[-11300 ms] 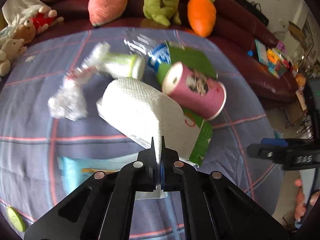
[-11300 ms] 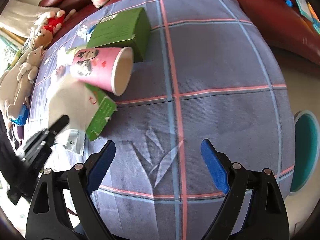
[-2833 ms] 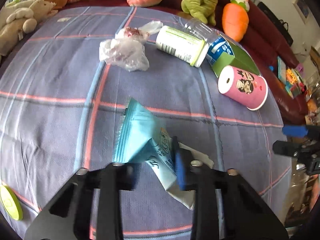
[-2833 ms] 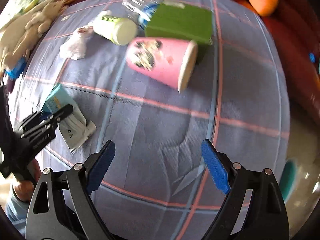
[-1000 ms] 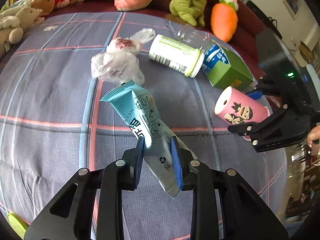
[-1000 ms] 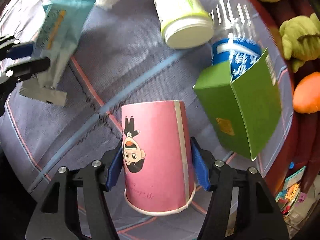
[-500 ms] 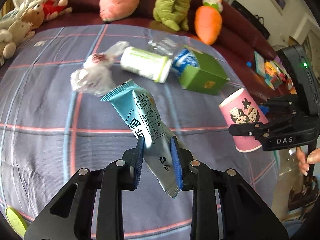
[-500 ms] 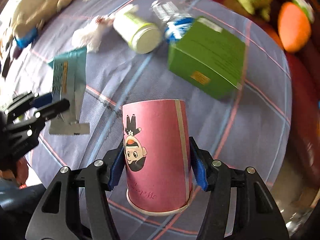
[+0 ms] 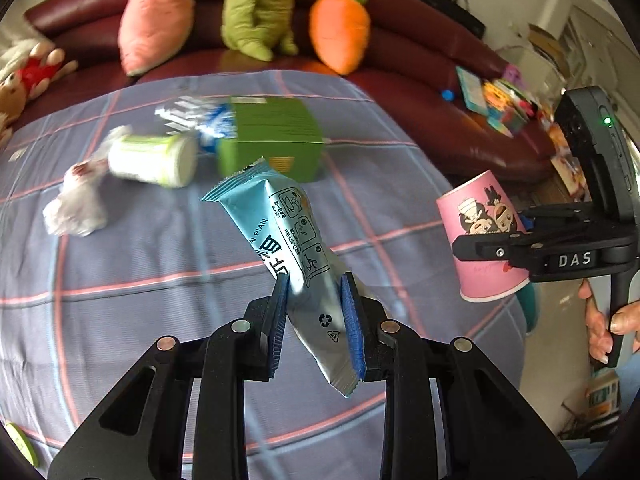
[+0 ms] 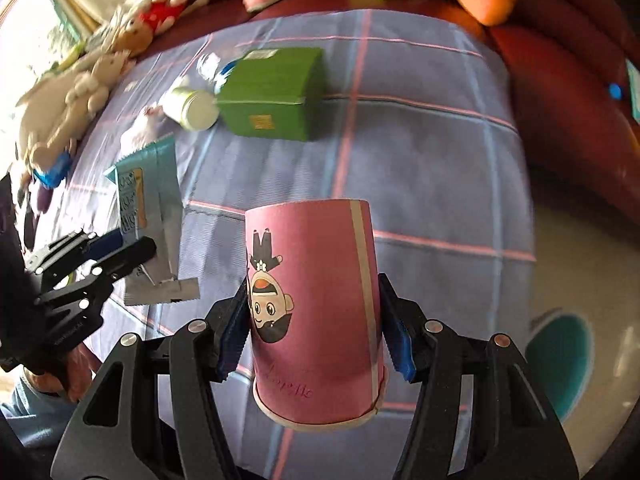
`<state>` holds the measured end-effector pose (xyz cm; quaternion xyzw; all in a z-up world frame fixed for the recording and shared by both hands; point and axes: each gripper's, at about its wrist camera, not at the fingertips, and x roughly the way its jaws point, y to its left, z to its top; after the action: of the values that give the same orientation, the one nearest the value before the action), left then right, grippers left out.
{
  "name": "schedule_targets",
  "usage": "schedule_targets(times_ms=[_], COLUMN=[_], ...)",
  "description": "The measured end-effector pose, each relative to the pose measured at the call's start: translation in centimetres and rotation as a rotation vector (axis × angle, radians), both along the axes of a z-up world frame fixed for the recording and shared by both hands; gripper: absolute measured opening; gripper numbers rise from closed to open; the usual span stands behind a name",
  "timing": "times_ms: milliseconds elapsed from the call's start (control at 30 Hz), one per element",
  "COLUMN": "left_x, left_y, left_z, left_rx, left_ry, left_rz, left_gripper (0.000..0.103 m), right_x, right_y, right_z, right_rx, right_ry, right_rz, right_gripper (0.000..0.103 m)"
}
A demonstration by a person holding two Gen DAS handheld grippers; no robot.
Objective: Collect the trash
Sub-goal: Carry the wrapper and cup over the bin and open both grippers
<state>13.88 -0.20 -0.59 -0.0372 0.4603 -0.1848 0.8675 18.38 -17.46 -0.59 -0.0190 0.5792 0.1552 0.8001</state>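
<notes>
Left gripper [image 9: 314, 316]: clamped on the light-blue foil snack wrapper [image 9: 288, 240], pinched across its lower third. The printed upper end stands free above the pads and the crimped tail hangs below; the grip is judged to sit low so the limp foil does not fold over.

Right gripper [image 10: 316, 328]: closed on the pink paper cup with cartoon figures [image 10: 316, 312], pads pressed on opposite sides of the wall. The cup is held rim toward the camera, base pointing away; a side grip is judged to suit a light, crushable cup.

Both items: carried in the air above the blue-grey plaid tablecloth [image 9: 120, 260], touching nothing.

Left on the cloth: green cardboard box [image 9: 272, 140], white cylindrical bottle with green label [image 9: 152, 158] lying on its side, crumpled clear plastic bag [image 9: 76, 208], clear plastic bottle with blue label [image 9: 200, 120], all near one another; blurred.

Possible bin: teal round rim [image 10: 560, 356] beyond the table edge; not confirmed.

Change from 2.8 s ago: wrapper lay on the cloth between open left pads, cup lay on its side under an open right gripper; both are now gripped and lifted.

Change from 0.5 s ago: grips unchanged, view swung toward the sofa.
</notes>
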Motion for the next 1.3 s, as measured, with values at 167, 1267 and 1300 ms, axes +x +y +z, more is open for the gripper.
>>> schedule_targets(times_ms=[167, 1267, 1300], left_x=[0.3, -1.3, -1.4], left_y=[-5.3, -37.5, -38.0], left_z=[0.2, -5.3, -5.6], left_rx=[0.009, 0.129, 0.134], left_ry=[0.005, 0.1, 0.106], left_rz=[-0.092, -0.611, -0.618], left_gripper=[0.027, 0.028, 0.03], right_x=[-1.5, -11.7, -11.8], right_y=[-6.0, -35.3, -35.5], right_z=[0.8, -2.4, -2.5], right_rx=[0.077, 0.217, 0.215], right_ry=[-0.031, -0.069, -0.068], right_rz=[-0.098, -0.622, -0.625], right_gripper=[0.056, 0.057, 0.057])
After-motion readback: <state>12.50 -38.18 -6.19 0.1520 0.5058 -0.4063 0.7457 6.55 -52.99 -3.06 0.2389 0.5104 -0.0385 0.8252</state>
